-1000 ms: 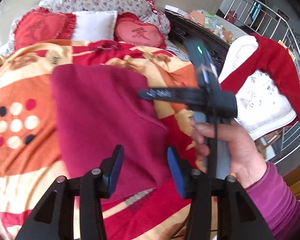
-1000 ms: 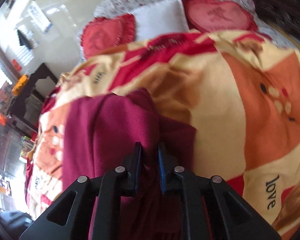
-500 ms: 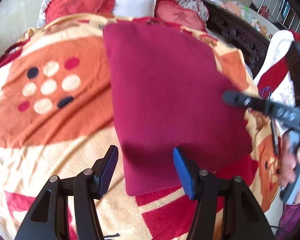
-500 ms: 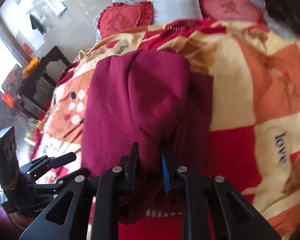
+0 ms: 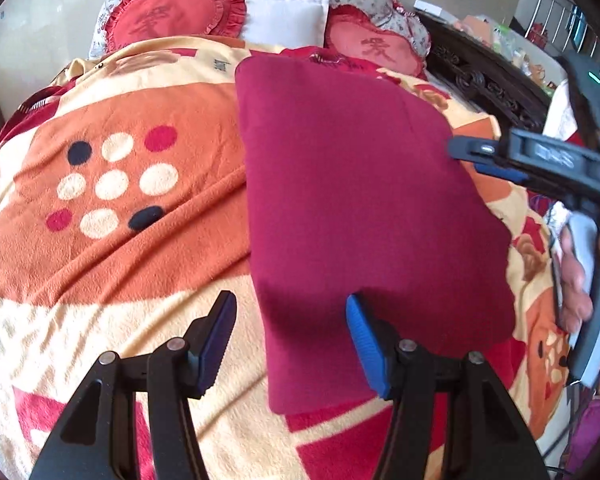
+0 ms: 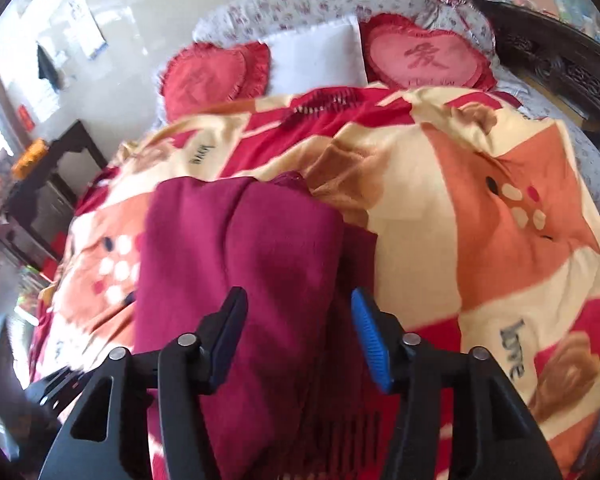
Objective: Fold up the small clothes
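Note:
A dark red garment lies folded flat as a rectangle on the patterned blanket. My left gripper is open and empty, its jaws wide apart just above the garment's near left corner. In the right wrist view the same garment shows its folded layers, and my right gripper is open and empty above it. The right gripper also shows at the right edge of the left wrist view, beside the garment's right edge, held by a hand.
Two red heart cushions and a white pillow lie at the head of the bed. A dark carved bed frame runs along the right. A dark cabinet stands left of the bed.
My right gripper has opened and let go of the garment, which now lies flat and folded. Both grippers have drawn back a little toward the near edge.

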Demonstrator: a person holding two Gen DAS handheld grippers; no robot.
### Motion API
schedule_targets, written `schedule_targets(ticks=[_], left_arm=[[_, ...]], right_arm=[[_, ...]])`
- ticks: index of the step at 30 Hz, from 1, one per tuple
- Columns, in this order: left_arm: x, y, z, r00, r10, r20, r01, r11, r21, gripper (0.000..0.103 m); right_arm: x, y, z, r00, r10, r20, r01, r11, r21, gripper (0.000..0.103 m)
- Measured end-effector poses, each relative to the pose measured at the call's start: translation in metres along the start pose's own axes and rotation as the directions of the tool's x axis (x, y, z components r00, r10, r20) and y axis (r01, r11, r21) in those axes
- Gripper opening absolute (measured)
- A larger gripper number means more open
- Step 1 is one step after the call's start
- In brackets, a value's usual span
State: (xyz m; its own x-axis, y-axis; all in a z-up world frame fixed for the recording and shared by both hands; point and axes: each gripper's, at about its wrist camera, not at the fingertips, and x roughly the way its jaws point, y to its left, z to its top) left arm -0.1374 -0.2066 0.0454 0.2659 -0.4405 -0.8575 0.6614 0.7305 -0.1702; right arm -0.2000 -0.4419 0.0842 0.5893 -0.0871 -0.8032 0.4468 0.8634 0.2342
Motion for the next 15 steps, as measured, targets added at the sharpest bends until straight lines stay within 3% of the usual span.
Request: schedule_targets(ticks=[2,3,4,6,9,14,15], left_arm=[[0.005,0.0,0.001,1.0,0.013,-0.01,-0.013,1.0,0.006,0.06],[0.007,-0.002,0.002,1.0,0.02,-0.011,-0.02,1.0,0.01,0.061],[0.009,-0.003,0.001,1.0,0.024,-0.01,-0.024,1.0,0.017,0.063],[0.015,-0.008,0.004,1.0,0.028,-0.01,-0.028,0.999,0.019,0.067],[0.02,-0.011,0.005,1.0,0.018,-0.017,-0.017,1.0,0.014,0.07],[0.019,-0.015,0.004,0.999,0.032,-0.014,-0.031,0.999,0.027,0.07],[0.019,-0.014,0.004,0.999,0.032,-0.014,-0.031,0.999,0.025,0.07]], right_arm=[[0.02,-0.001,0.008,0.998,0.014,-0.064,-0.013,1.0,0.018,0.026],[0.026,-0.002,0.009,0.997,0.021,-0.068,-0.02,1.0,0.015,0.007],[0.026,-0.001,0.009,0.999,-0.002,-0.051,0.002,1.0,0.0,0.0],[0.023,-0.003,0.005,0.999,-0.039,-0.009,0.039,0.999,-0.033,0.0],[0.031,-0.017,-0.003,0.996,-0.085,-0.011,0.085,0.996,-0.008,0.0],[0.017,-0.028,-0.004,1.0,-0.028,0.006,0.027,0.998,0.06,0.0],[0.008,-0.026,-0.005,1.0,-0.022,0.016,0.021,0.997,0.071,0.004]])
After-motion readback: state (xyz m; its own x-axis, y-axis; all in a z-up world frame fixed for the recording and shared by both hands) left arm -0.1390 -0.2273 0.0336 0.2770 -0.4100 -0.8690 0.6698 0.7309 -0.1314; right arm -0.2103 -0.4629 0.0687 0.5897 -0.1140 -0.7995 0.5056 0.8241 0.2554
